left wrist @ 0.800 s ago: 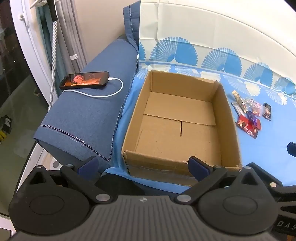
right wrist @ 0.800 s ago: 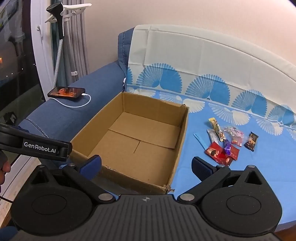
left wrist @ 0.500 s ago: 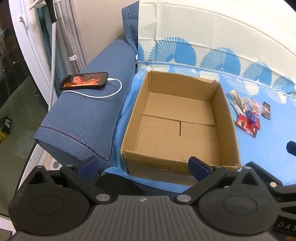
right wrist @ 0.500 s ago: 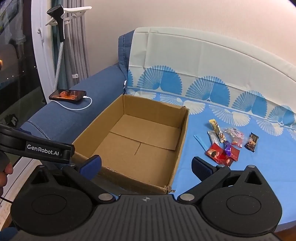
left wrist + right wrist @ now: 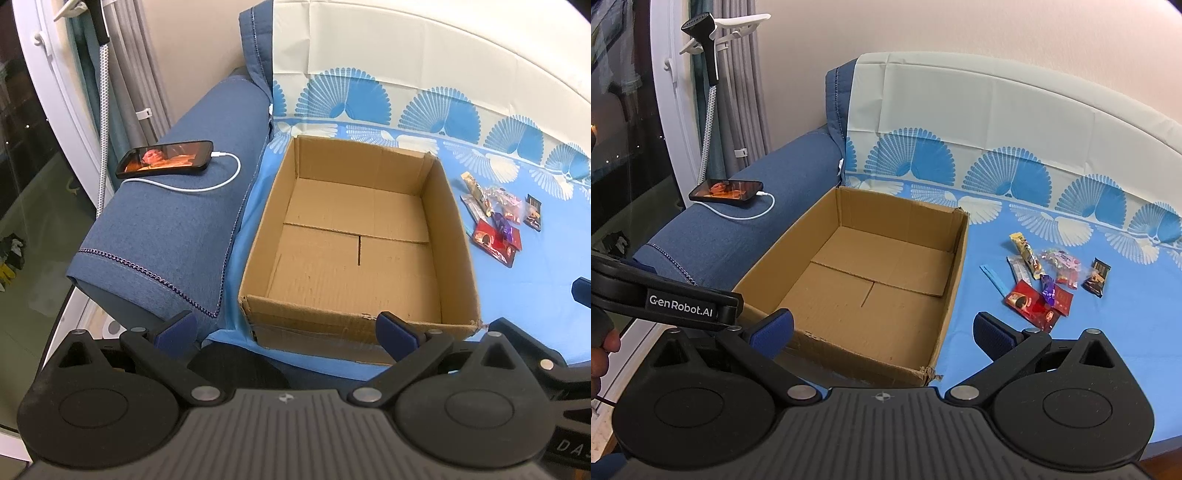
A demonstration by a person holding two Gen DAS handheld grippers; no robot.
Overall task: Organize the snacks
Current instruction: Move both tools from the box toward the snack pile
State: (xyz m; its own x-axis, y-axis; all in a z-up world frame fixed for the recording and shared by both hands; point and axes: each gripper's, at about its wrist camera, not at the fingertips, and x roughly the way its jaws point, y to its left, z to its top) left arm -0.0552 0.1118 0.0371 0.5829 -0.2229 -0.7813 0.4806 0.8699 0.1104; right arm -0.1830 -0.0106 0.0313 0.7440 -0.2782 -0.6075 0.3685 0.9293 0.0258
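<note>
Since the earlier frames both cameras have drawn slightly back and up, so the cardboard box [image 5: 354, 251] sits a little lower in each view; nothing on the sofa has shifted. Left gripper [image 5: 286, 326]: jaws spread to their widest, nothing between the blue pads, poised over the near edge of the box. Right gripper [image 5: 882, 330]: jaws likewise wide apart and empty, held above the near right corner of the box; in the right wrist view the left tool's arm, lettered "GenRobot.AI", crosses the left edge with a hand [image 5: 600, 354] beside it. Cardboard box: open-topped, empty, bottom flaps folded flat, near right corner torn, standing on the blue sheet [image 5: 1108, 350] over the sofa seat. Snacks [image 5: 1047, 284]: a loose cluster on the sheet right of the box and apart from it, comprising a red packet [image 5: 1030, 304], a purple-wrapped sweet [image 5: 1048, 290] lying on it, a yellow-ended bar [image 5: 1027, 253], a clear bag of mixed sweets [image 5: 1062, 264], a dark brown bar [image 5: 1097, 277] farthest right, and a thin blue stick [image 5: 997, 278] nearest the box. Denim armrest [image 5: 173, 229], left of the box: bears a smartphone [image 5: 166, 158], screen lit, with a white charging cable [image 5: 218, 177] plugged in. Beyond: fan-patterned cover [image 5: 997, 147] over the sofa back, and a garment steamer [image 5: 707, 70] by the curtains.
</note>
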